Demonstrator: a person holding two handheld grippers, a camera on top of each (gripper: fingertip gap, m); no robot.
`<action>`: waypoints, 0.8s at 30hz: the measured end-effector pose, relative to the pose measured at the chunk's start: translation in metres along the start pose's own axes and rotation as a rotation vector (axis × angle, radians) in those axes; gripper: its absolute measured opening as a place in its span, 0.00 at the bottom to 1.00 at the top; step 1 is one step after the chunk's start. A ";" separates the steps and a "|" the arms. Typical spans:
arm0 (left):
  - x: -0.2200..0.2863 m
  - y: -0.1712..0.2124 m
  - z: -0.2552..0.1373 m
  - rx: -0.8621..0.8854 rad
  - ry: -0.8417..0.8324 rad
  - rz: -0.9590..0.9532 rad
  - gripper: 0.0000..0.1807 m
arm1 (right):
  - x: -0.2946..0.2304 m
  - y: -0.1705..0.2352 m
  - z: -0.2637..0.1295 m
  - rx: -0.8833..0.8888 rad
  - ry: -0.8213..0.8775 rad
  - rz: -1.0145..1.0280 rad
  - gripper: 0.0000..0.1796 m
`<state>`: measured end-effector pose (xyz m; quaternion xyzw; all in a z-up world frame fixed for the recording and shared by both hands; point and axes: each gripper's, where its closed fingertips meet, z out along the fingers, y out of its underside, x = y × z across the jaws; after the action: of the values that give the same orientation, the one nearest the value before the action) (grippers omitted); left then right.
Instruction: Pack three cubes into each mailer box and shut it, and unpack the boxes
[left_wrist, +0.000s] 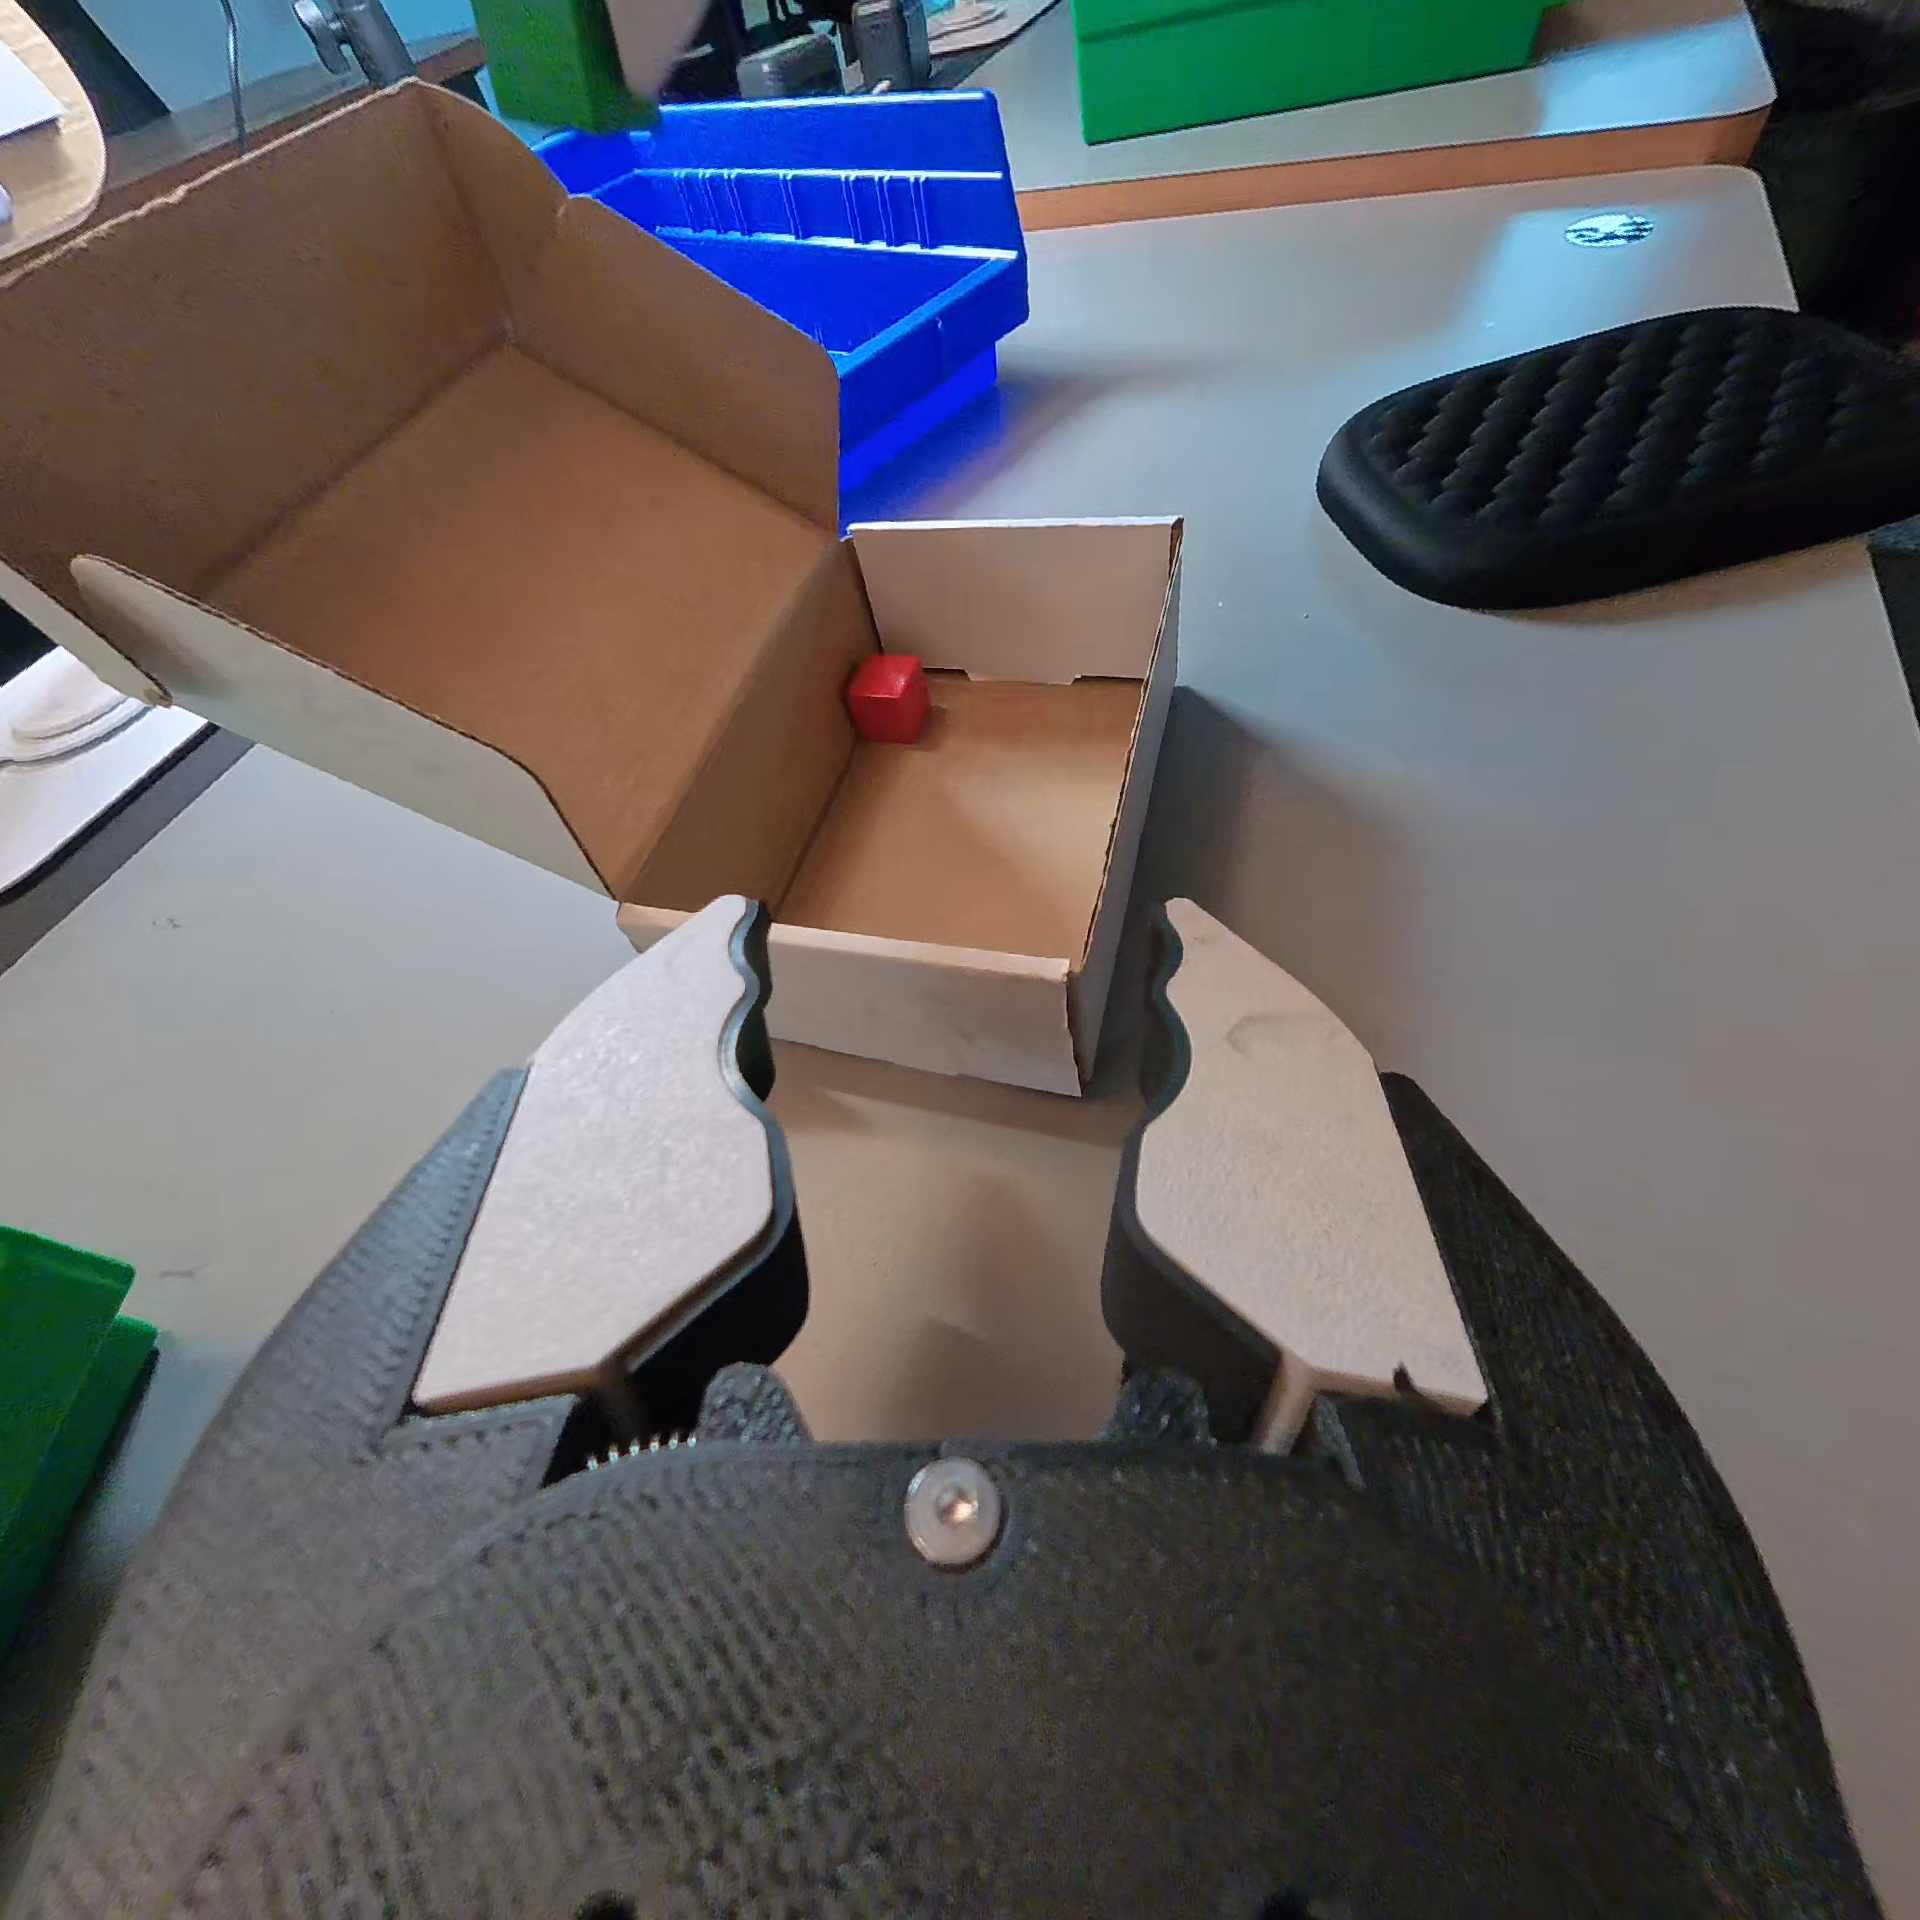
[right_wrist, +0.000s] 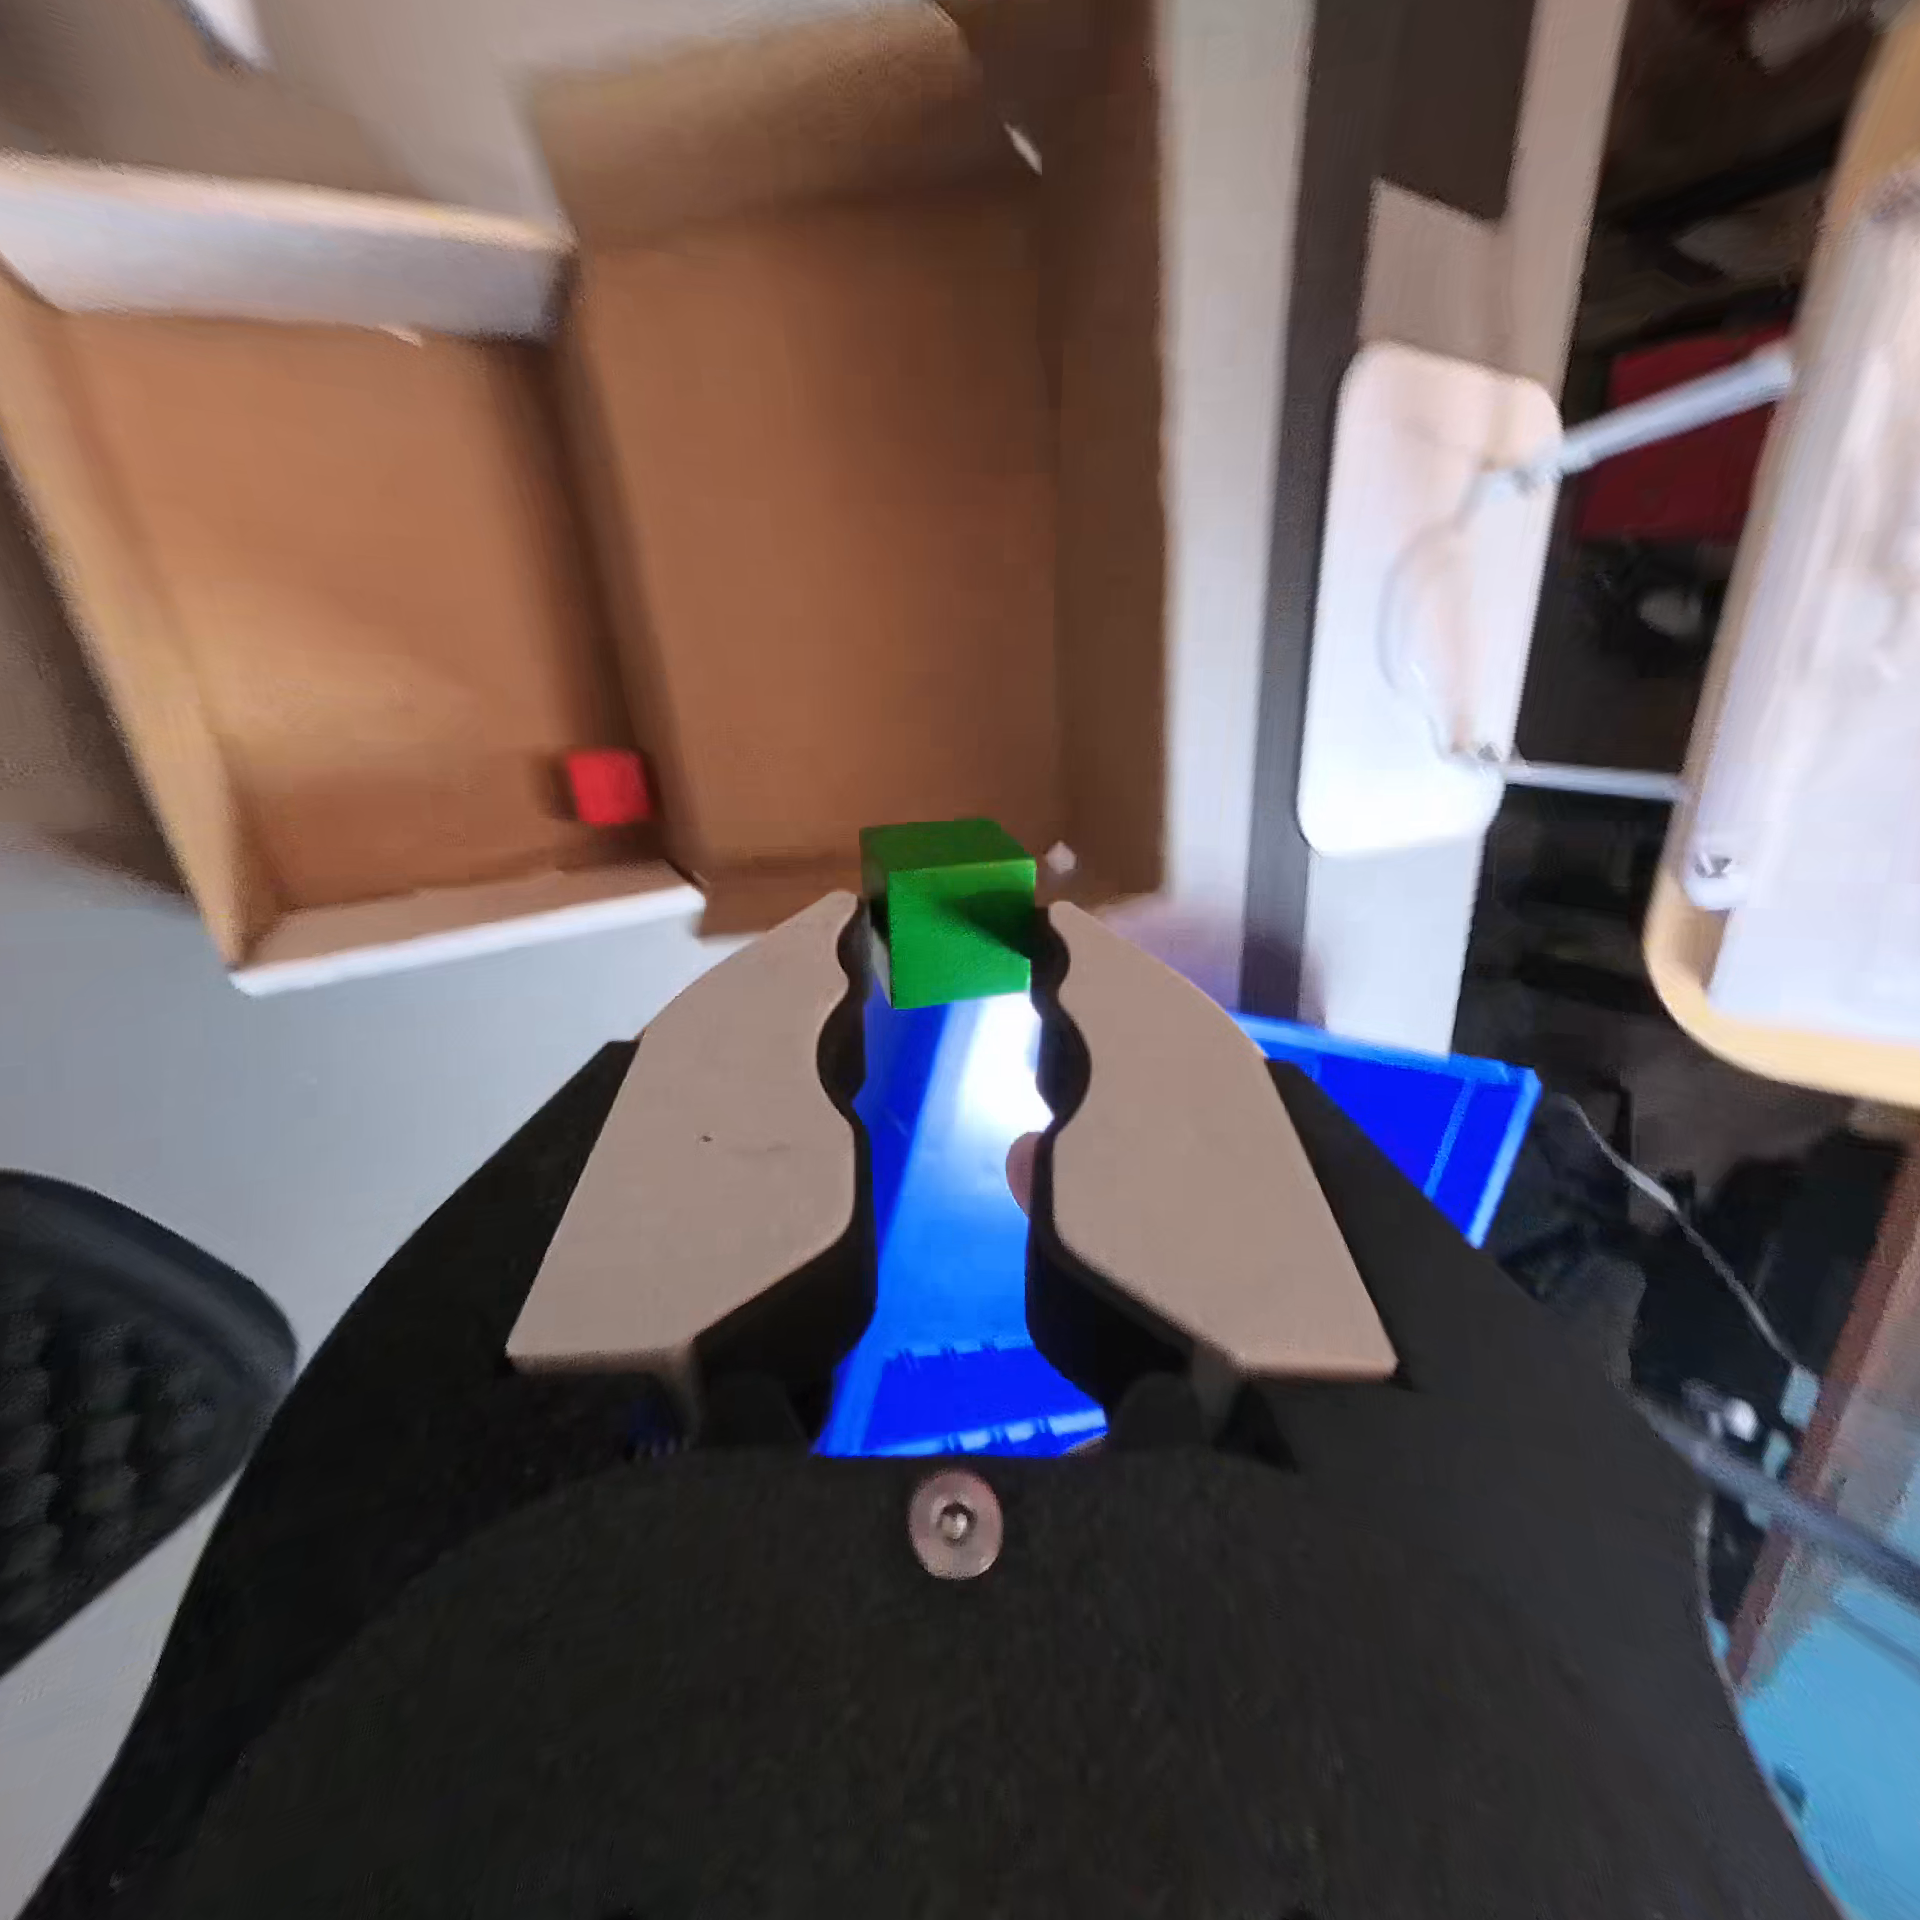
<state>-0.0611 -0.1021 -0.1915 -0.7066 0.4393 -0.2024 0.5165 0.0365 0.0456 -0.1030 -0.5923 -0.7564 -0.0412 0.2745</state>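
A white mailer box (left_wrist: 925, 1003) stands open on the grey table, its lid (left_wrist: 436, 488) tipped back to the left. A red cube (left_wrist: 885, 698) lies in the box's far left corner. My left gripper (left_wrist: 961, 935) is open and empty, its fingertips either side of the box's near right corner. In the right wrist view my right gripper (right_wrist: 951, 920) is shut on a green cube (right_wrist: 951, 920), held above the blue bin (right_wrist: 935, 1226) near the box edge. The box (right_wrist: 468, 940) and red cube (right_wrist: 608, 787) show there too.
A blue plastic bin (left_wrist: 831, 270) sits behind the box. A black padded armrest (left_wrist: 1621, 457) lies at the right. Green boxes (left_wrist: 1299, 62) stand at the back, another green piece (left_wrist: 52, 1382) at the near left. A white chair part (right_wrist: 1423, 623) is at the right. One gripper's finger ends stand about 20 centimeters off the other's.
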 end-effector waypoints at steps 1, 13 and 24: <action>0.000 0.000 0.000 0.000 -0.001 -0.001 0.38 | 0.013 0.013 -0.003 -0.021 0.022 0.030 0.16; -0.003 0.002 0.001 -0.002 -0.008 -0.019 0.38 | 0.068 0.188 0.074 -0.299 -0.033 0.368 0.16; -0.006 0.007 0.003 -0.015 -0.006 -0.034 0.38 | 0.064 0.220 0.125 -0.359 -0.095 0.409 0.16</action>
<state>-0.0651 -0.0960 -0.1980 -0.7184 0.4269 -0.2058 0.5092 0.1828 0.2146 -0.2373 -0.7732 -0.6136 -0.0903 0.1320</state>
